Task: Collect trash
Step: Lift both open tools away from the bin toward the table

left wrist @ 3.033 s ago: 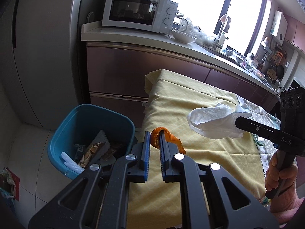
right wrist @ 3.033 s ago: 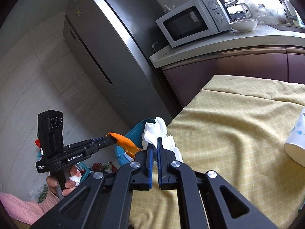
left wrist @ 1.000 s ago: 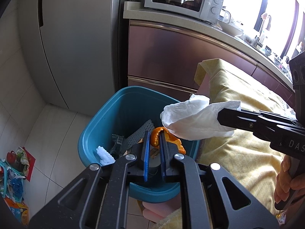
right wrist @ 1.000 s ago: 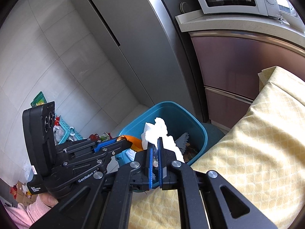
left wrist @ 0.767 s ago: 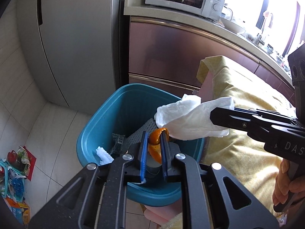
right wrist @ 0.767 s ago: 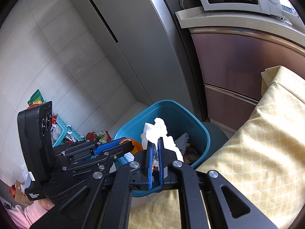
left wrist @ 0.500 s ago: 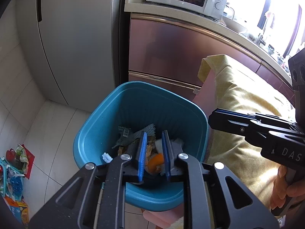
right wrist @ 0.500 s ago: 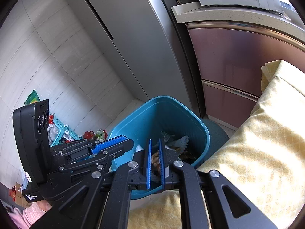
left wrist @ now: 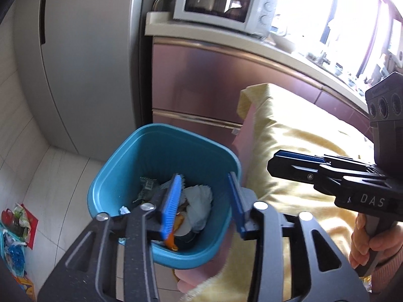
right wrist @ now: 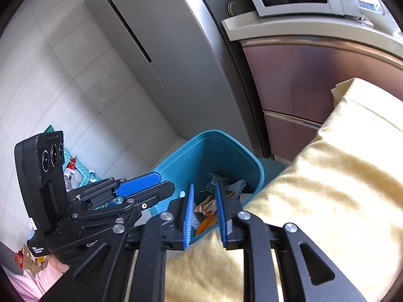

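A blue trash bin [left wrist: 121, 166] stands on the floor beside the table; it also shows in the right wrist view [right wrist: 226, 148]. Inside lie a white tissue [left wrist: 199, 201], an orange peel [left wrist: 180, 219] and wrappers [right wrist: 207, 205]. My left gripper [left wrist: 205, 183] is open and empty, right above the bin. My right gripper [right wrist: 204, 188] is open and empty, over the bin's near rim at the table's edge. The right gripper also shows at the right of the left wrist view [left wrist: 297, 158], and the left gripper at the left of the right wrist view [right wrist: 141, 186].
A table with a yellow cloth [left wrist: 297, 151] lies right of the bin. A steel fridge [left wrist: 88, 50] and brown cabinets [left wrist: 214, 88] with a microwave [left wrist: 221, 5] stand behind. Bags and clutter [left wrist: 12, 224] lie on the tiled floor at left.
Both grippers opened over the bin. The orange peel dropped from the left and the white tissue from the right; both now lie in the bin.
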`<act>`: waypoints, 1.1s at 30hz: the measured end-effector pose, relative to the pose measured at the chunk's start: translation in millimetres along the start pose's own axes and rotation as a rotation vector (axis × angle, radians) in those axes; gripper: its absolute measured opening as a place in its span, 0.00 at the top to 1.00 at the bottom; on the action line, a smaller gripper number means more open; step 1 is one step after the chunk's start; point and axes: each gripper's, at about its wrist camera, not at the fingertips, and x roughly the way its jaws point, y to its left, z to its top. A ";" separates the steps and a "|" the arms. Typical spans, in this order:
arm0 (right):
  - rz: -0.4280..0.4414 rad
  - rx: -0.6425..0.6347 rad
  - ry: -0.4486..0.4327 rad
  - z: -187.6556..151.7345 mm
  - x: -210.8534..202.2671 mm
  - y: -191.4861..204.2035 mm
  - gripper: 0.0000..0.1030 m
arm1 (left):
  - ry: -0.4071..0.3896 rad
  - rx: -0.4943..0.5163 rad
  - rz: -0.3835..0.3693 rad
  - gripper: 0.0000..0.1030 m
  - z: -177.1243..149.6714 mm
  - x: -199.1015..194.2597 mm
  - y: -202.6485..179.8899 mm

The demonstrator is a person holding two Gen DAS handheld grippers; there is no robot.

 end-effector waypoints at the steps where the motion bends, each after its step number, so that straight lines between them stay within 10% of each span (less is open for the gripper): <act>1: -0.002 -0.001 -0.009 -0.7 -5.6 -1.3 0.78 | -0.011 0.007 -0.008 0.54 -0.1 -4.0 -4.5; 19: -0.119 0.050 -0.186 -48.4 -122.8 -42.4 0.63 | -0.075 0.167 -0.169 0.40 -12.9 -43.6 -99.4; 33: -0.376 0.218 -0.322 -125.1 -227.7 -98.7 0.61 | -0.018 0.333 -0.352 0.39 -39.1 -32.6 -203.5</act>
